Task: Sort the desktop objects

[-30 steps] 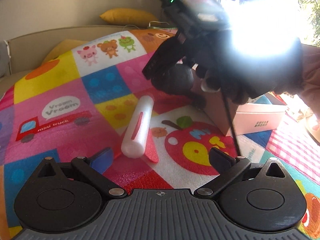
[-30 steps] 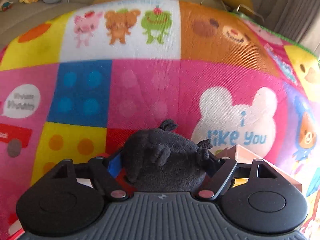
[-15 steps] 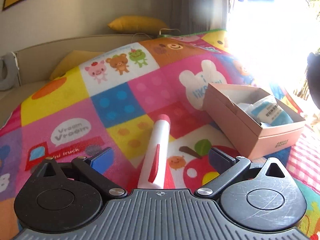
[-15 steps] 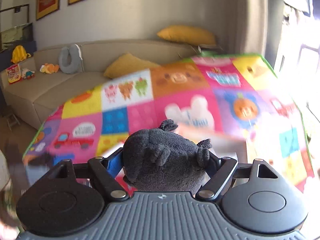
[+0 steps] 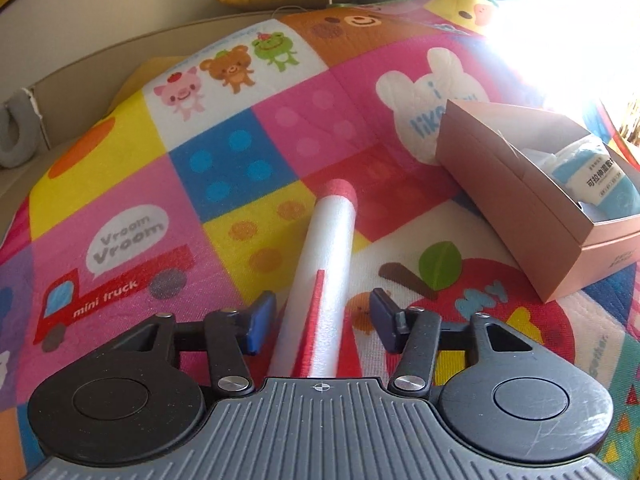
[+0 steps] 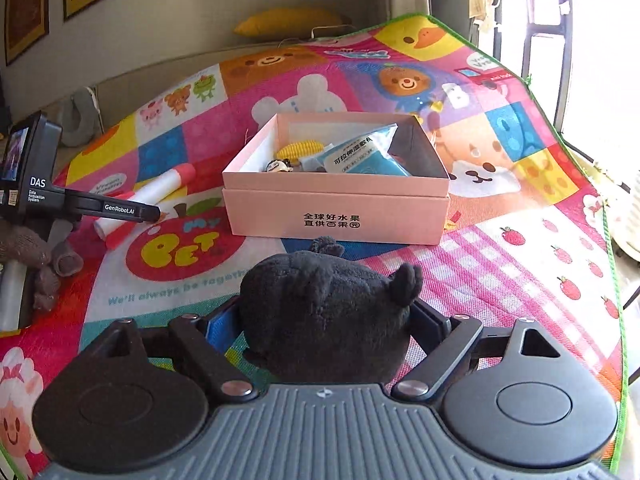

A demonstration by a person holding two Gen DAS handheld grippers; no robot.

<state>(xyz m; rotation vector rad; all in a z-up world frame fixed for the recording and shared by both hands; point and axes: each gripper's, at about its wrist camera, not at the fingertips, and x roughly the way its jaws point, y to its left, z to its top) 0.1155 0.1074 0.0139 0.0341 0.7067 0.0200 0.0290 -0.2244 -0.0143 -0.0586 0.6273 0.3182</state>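
A white foam rocket (image 5: 324,276) with a red tip and red fins lies on the colourful play mat. My left gripper (image 5: 322,318) is open, its fingers on either side of the rocket's tail. The rocket (image 6: 160,188) and left gripper (image 6: 154,213) also show in the right wrist view. My right gripper (image 6: 324,328) is shut on a black plush toy (image 6: 326,316), held in front of an open pink box (image 6: 336,208). The box (image 5: 536,216) holds a blue packet (image 6: 364,156), a yellow corn toy (image 6: 300,148) and a small figure.
The play mat (image 6: 520,260) covers the surface; its green edge runs down the right. A beige sofa with yellow cushions (image 6: 288,22) and a grey neck pillow (image 6: 78,118) stands behind. Bright window glare sits at the right.
My right gripper has pulled back and up with the plush toy, now facing the box. My left gripper has moved forward over the rocket and its fingers have narrowed around it.
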